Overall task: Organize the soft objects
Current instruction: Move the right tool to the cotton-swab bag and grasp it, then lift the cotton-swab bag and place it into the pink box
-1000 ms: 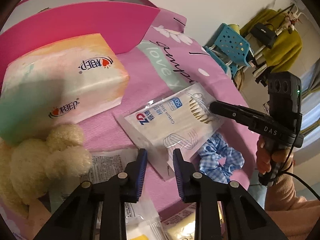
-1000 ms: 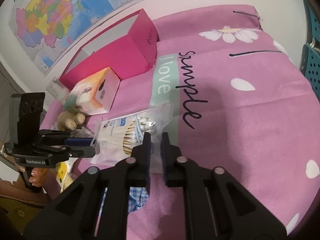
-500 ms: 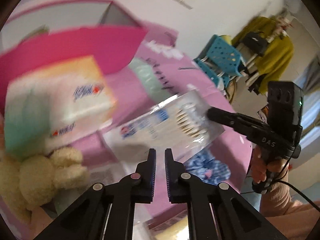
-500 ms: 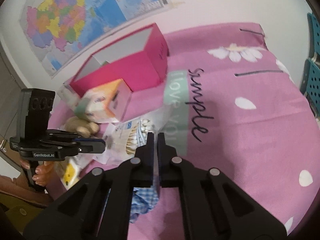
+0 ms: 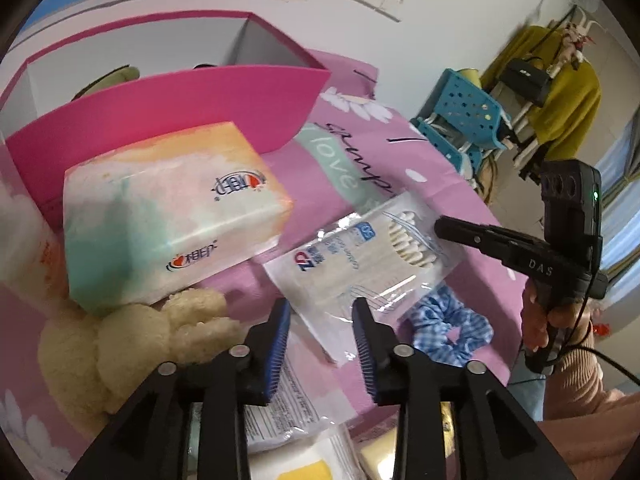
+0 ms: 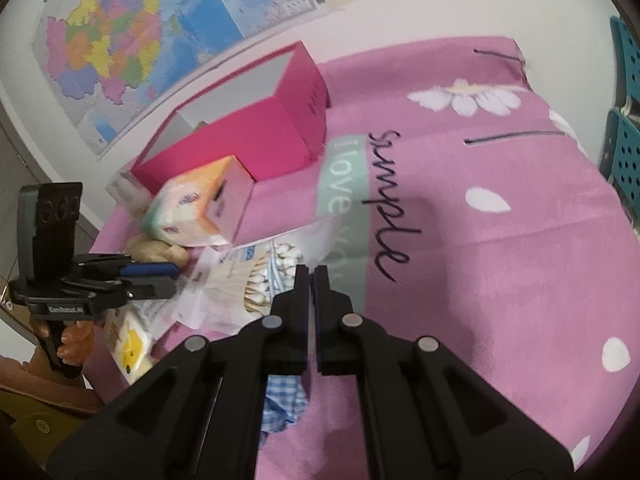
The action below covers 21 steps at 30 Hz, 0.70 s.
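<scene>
Left wrist view: the left tongs [image 5: 320,334] stand apart, their jaws having just been opening, with the near edge of the cotton swab bag [image 5: 360,264] lying between the blue pads [image 5: 280,344] but not pressed by them. The bag lies on the pink cloth [image 5: 400,168] covering the counter. At its far right corner the right tongs [image 5: 440,227] are clamped on the bag's edge, held by a hand [image 5: 548,320] at the right. Left of the bag sits a pastel tissue pack [image 5: 168,216], partly resting on a cream plush toy [image 5: 132,336] at the near left. Behind the pack stands an open pink box [image 5: 168,108]. A blue checked scrunchie [image 5: 448,332] lies just right of the left tongs, partly under the bag. Flat packets [image 5: 288,408] lie under the tongs at the near edge.

Right wrist view: the right tongs [image 6: 311,270] are together, nipping the thin edge of the cotton swab bag [image 6: 244,276], which extends to the left. The left tongs [image 6: 172,276] reach in from the left, close to the bag's other end. The tissue pack [image 6: 196,208] and pink box [image 6: 240,140] lie farther left; the scrunchie [image 6: 284,400] shows beneath the tongs.
</scene>
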Motion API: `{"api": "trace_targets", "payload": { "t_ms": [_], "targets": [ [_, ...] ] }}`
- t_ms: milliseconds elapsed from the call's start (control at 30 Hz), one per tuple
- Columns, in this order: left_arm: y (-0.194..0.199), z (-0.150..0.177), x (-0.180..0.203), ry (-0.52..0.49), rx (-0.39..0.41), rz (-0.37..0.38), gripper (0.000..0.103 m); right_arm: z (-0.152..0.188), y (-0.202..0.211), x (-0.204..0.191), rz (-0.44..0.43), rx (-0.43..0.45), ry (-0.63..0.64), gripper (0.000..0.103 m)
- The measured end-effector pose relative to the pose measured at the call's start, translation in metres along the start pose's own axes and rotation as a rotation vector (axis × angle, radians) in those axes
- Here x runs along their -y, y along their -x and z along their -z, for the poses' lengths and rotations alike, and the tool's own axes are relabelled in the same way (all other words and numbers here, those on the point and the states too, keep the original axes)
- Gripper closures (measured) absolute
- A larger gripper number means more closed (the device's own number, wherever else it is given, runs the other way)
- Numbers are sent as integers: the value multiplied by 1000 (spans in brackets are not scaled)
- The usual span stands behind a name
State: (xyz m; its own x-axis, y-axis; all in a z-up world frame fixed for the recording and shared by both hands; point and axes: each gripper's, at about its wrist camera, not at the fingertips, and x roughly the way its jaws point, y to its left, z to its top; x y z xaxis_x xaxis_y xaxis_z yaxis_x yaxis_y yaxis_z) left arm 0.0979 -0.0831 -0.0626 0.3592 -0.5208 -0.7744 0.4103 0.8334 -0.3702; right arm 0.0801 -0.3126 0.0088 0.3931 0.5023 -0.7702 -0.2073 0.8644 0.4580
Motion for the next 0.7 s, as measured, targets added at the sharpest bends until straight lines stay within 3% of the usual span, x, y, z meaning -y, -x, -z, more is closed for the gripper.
{"api": "trace_targets", "payload": {
  "t_ms": [67,400,500,567,700],
  "targets": [
    [-7,-1,-3,17,-28,23,56,4,-5,5,3,-13,-18,100],
    [-35,-11,4,-2,-98,48,56,10,-10,11,-47,-25,-51,94],
    [-37,-12,-1,19,-89,9,83,9,-5,11,-51,-8,-51,94],
    [-36,-11,-6,50,-83,19,88,10,-4,11,-52,-4,-53,94],
    [-36,-11,-3,27,-88,0,86,10,-4,7,-48,-6,-37,94]
  ]
}}
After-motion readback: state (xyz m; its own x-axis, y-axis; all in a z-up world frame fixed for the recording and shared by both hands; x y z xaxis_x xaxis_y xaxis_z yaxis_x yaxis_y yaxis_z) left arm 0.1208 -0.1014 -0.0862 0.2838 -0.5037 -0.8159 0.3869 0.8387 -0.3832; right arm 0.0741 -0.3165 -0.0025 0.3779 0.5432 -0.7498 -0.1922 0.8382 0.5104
